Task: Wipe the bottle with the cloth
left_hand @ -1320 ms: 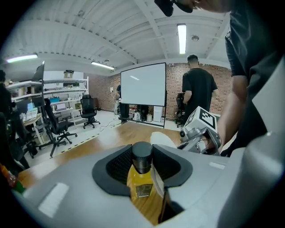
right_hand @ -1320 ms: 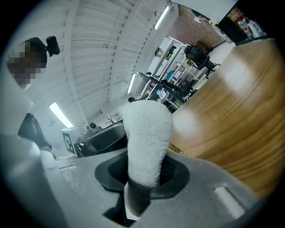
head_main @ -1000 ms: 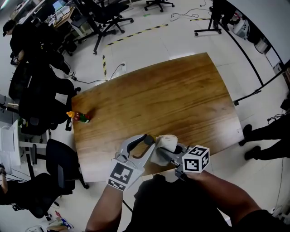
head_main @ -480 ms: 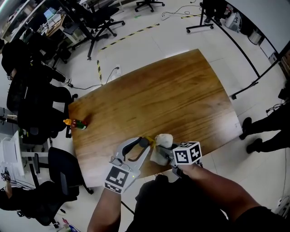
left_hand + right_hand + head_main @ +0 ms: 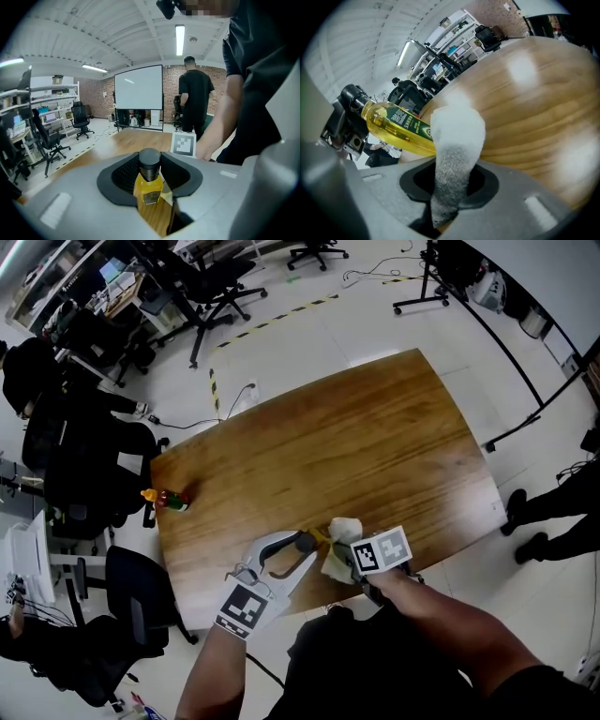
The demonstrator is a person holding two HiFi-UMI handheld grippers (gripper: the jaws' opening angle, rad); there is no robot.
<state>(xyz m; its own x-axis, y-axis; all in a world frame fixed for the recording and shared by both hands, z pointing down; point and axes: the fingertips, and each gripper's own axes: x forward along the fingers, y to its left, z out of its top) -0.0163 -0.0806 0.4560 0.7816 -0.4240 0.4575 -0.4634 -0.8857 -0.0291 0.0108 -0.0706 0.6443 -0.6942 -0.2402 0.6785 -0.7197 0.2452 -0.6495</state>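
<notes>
The left tongs (image 5: 150, 176) grip the oil bottle (image 5: 396, 125) at its neck. Its long axis points toward the right tongs (image 5: 452, 180), which pinch the cloth (image 5: 457, 136) against its body.

left tool (image 5: 304, 543): jaws clamped | right tool (image 5: 337, 557): jaws clamped, tilted down

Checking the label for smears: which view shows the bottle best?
Right gripper view: the bottle shows side-on, green label clear. Left gripper view shows only cap and shoulder end-on; head view, a yellow sliver.
</notes>
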